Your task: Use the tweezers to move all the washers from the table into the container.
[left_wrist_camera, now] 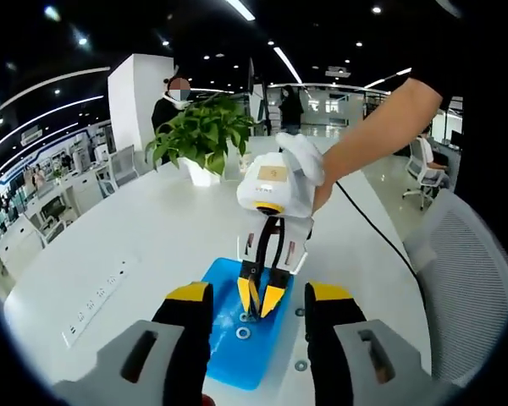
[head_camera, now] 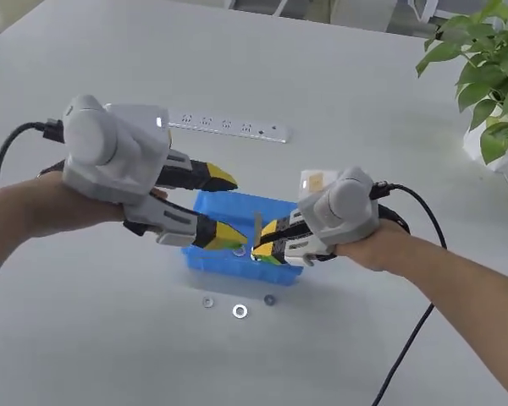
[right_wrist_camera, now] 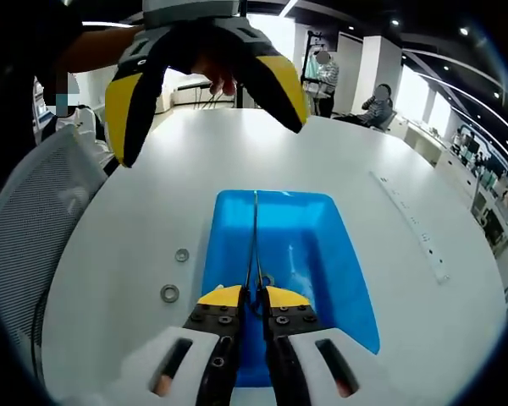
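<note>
A blue container [head_camera: 210, 250] sits mid-table, and three washers [head_camera: 240, 311] lie on the table just in front of it. My right gripper [head_camera: 267, 242] is shut on thin metal tweezers [head_camera: 257, 226], which point over the container. In the right gripper view the tweezers [right_wrist_camera: 255, 233] run from my shut right gripper [right_wrist_camera: 254, 297] across the container [right_wrist_camera: 322, 254], beside a washer [right_wrist_camera: 267, 279] inside it. Two more washers [right_wrist_camera: 169, 293] rest on the table to the left. My left gripper [head_camera: 229, 207] hovers open over the container's left side, with nothing held in my left gripper [left_wrist_camera: 260, 293].
A white power strip [head_camera: 229, 125] lies behind the container. A potted plant [head_camera: 487, 68] stands at the far right edge. Cables trail from both grippers. An office chair [right_wrist_camera: 34, 220] stands beside the table, and people stand in the background.
</note>
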`<state>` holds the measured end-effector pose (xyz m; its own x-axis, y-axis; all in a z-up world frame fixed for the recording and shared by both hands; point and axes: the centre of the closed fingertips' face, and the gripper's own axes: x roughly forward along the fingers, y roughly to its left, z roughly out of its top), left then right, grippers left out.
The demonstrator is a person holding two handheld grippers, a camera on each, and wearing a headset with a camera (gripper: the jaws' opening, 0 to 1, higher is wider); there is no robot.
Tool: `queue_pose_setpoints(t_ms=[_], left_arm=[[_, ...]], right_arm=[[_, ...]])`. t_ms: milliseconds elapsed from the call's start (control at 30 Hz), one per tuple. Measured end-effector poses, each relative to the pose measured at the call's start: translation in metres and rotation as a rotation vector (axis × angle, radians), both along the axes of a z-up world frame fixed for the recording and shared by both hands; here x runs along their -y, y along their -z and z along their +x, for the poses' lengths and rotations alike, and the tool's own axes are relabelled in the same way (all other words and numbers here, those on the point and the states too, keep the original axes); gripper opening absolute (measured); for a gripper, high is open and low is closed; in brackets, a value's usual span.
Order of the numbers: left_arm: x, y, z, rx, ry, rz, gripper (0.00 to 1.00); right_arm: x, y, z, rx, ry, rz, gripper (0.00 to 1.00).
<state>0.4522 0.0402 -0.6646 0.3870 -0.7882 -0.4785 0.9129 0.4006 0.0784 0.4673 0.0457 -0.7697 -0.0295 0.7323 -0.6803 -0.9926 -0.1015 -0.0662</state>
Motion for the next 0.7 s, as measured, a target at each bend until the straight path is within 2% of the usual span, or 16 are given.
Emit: queue_pose_setpoints(t_ms=[200, 300, 400, 700], left_arm=[[0.006, 0.009, 0.008, -0.009, 0.029, 0.025, 0.36], [0.007, 0.015, 0.009, -0.022, 0.043, 0.039, 0.30], [0.008, 0.020, 0.010, -0.032, 0.050, 0.045, 0.28], [0.015, 0.030, 0.011, -0.042, 0.100, 0.064, 0.13]], right_arm=[[-0.001, 0.000, 0.000, 0.008, -0.007, -0.005, 0.09], [-0.001, 0.001, 0.000, 0.014, -0.012, -0.006, 0.09], [-0.002, 0.001, 0.000, 0.019, -0.019, -0.006, 0.09], [-0.001, 0.000, -0.001, 0.023, -0.029, -0.006, 0.09]])
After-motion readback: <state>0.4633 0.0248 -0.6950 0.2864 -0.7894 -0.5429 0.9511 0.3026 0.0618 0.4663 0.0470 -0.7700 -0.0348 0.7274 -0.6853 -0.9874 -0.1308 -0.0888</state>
